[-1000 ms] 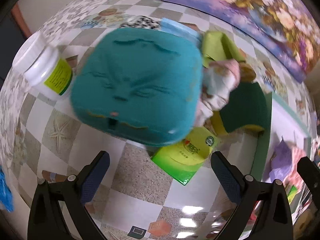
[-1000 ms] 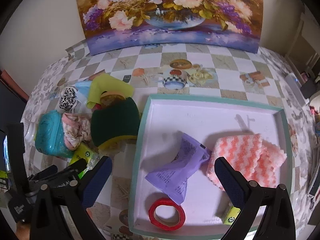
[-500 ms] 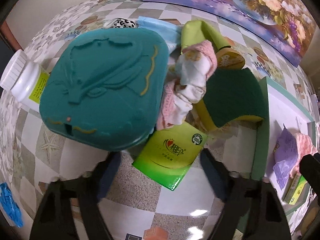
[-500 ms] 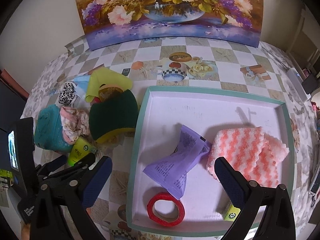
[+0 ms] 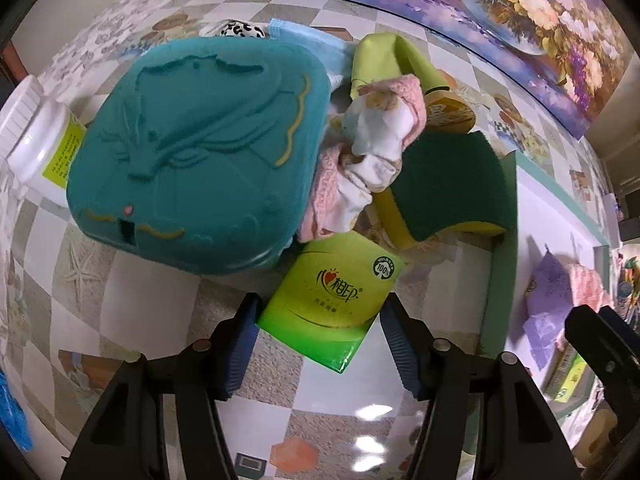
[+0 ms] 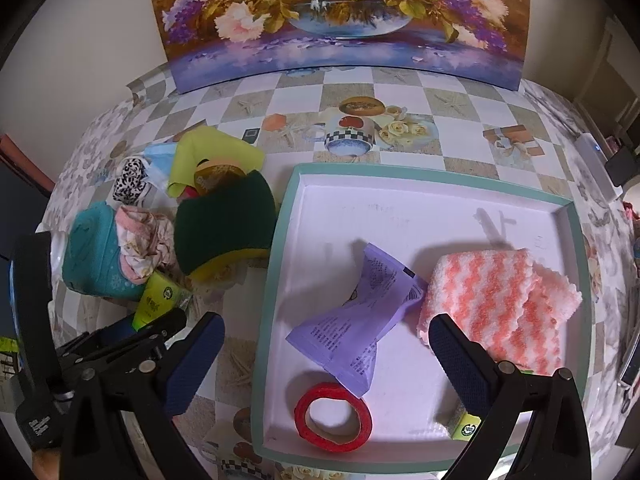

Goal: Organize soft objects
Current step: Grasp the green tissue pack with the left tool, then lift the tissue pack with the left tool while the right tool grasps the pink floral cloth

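1. Beside the teal pouch (image 5: 196,152), the left gripper (image 5: 320,344) has just been closing; its jaws bracket the near end of a green tissue pack (image 5: 336,300), pads seemingly just short of its sides.
2. Over the tray (image 6: 400,176), the right gripper (image 6: 324,344) hangs spread wide, empty, above a purple packet (image 6: 356,332) and a pink striped cloth (image 6: 496,300).

The green tissue pack (image 5: 334,306) has its far edge tucked under the teal pouch (image 5: 200,152) and a pink-and-white cloth (image 5: 360,168), and whether the left gripper's (image 5: 318,342) closing fingers (image 5: 240,344) press it cannot be told. The white bottle (image 5: 38,136) is half behind the pouch, cap cut by the frame edge. A leopard-print item (image 5: 240,30) barely peeks out beyond the pouch. In the tray (image 6: 400,172), a small green-labelled packet (image 6: 466,428) sits mostly behind the right gripper's finger
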